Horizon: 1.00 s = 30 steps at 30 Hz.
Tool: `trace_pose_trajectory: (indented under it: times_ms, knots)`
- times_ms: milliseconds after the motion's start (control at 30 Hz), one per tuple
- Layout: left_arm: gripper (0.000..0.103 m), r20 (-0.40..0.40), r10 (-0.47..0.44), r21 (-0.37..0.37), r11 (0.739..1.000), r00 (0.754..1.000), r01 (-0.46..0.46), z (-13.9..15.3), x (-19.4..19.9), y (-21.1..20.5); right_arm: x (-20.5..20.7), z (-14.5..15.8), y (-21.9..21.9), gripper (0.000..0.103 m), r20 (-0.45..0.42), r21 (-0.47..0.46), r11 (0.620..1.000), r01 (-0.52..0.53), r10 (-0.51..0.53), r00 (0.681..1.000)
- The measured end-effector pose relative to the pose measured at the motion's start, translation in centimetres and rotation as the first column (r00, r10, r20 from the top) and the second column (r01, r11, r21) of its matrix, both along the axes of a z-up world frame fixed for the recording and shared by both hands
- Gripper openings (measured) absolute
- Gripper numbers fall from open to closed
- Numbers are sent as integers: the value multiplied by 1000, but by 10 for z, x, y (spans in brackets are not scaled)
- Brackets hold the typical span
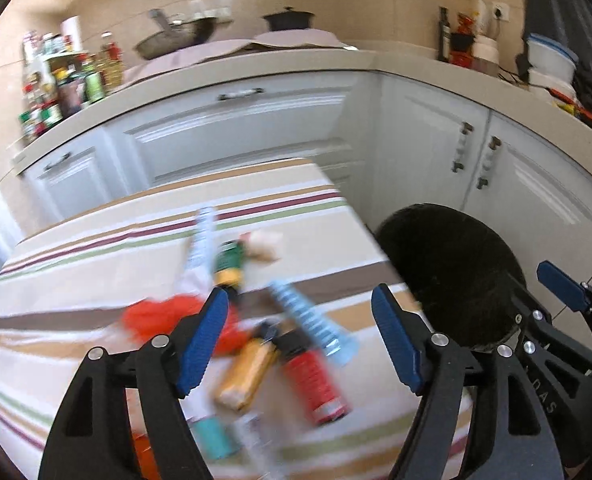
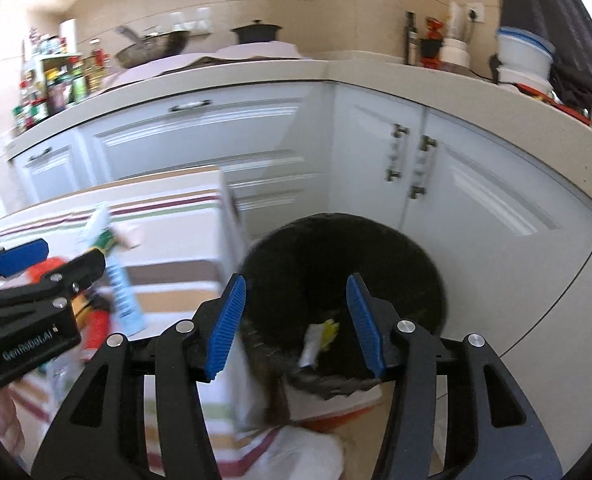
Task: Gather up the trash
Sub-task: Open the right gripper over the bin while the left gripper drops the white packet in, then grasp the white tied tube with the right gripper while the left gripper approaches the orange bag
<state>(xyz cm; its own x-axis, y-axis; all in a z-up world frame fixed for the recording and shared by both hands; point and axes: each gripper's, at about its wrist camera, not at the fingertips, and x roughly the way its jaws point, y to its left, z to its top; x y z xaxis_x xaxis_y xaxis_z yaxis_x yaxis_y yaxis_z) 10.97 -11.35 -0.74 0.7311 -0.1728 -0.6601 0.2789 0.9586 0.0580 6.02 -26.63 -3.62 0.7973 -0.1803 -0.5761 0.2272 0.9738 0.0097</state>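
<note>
From my left camera, my left gripper (image 1: 300, 336) tilts down over the trash pile (image 1: 255, 344) on the striped table (image 1: 95, 248), jaws apart, holding nothing.

From my right camera, my right gripper (image 2: 296, 324) tilts over the black bin (image 2: 336, 264) beside the table's edge, jaws apart, empty.

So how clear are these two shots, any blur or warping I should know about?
Left wrist view: the trash on the striped table is motion-smeared, the red can streaked, while the left gripper stays sharp. Right wrist view: cabinets and black bin are softly blurred, the right gripper crisp. Both views: fisheye bends the countertop, corners go dark, and daylight whitens the left edge.
</note>
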Motion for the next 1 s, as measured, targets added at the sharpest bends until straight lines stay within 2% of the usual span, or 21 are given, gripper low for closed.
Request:
trace_pose_trajectory:
  times_ms: [200,533,767,1000]
  knots:
    - [73,45,84,25,996,995,-85,3,-27,50,-18,0,51,51,9,2,996,-94,94,996]
    - [73,18,225,9,974,974,-225,-15,-64,126,-46,-8,117,51,7,-23,973,-230,230,973]
    - [73,-3,285,20,958,958,-285,-31,-85,158,-50,-29,145,51,-44,-28,956,-293,292,956]
    - [74,-23,304,9,953,952,-304,-40,-93,169,-54,-46,157,51,-84,-36,947,-319,316,945]
